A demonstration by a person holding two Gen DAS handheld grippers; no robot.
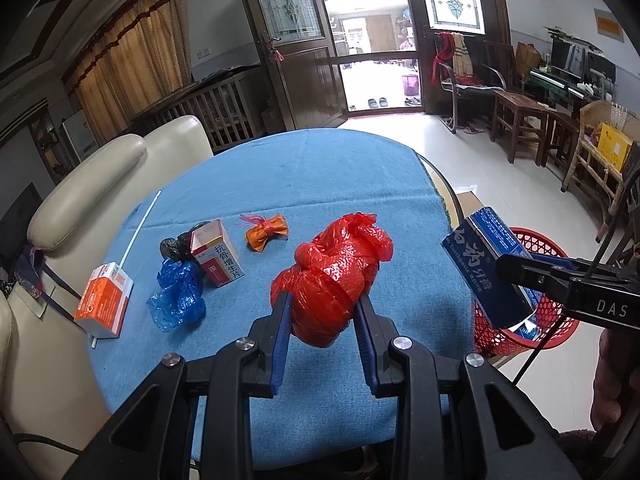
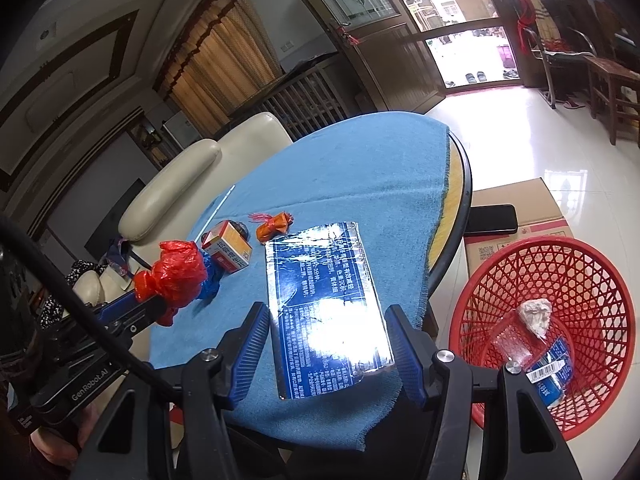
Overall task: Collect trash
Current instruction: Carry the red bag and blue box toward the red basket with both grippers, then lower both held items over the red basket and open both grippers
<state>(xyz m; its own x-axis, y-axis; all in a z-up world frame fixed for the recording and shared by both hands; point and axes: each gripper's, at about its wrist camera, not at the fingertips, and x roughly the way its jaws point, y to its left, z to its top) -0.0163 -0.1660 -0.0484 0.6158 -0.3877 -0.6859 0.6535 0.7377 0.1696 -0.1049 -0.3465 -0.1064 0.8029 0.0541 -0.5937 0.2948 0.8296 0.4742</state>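
Left gripper [image 1: 322, 312] clamped on knotted red bag [image 1: 336, 276], light and squashy, grip its bulk; right gripper [image 2: 326, 344] pinches stiff, slick toothpaste box [image 2: 324, 300] near basket [image 2: 600, 264].

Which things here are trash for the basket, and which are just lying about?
Job:
red bag in left hand-held gripper
toothpaste box in right hand-held gripper
red basket
blue bag
orange wrapper

Lying about:
phone
cardboard box
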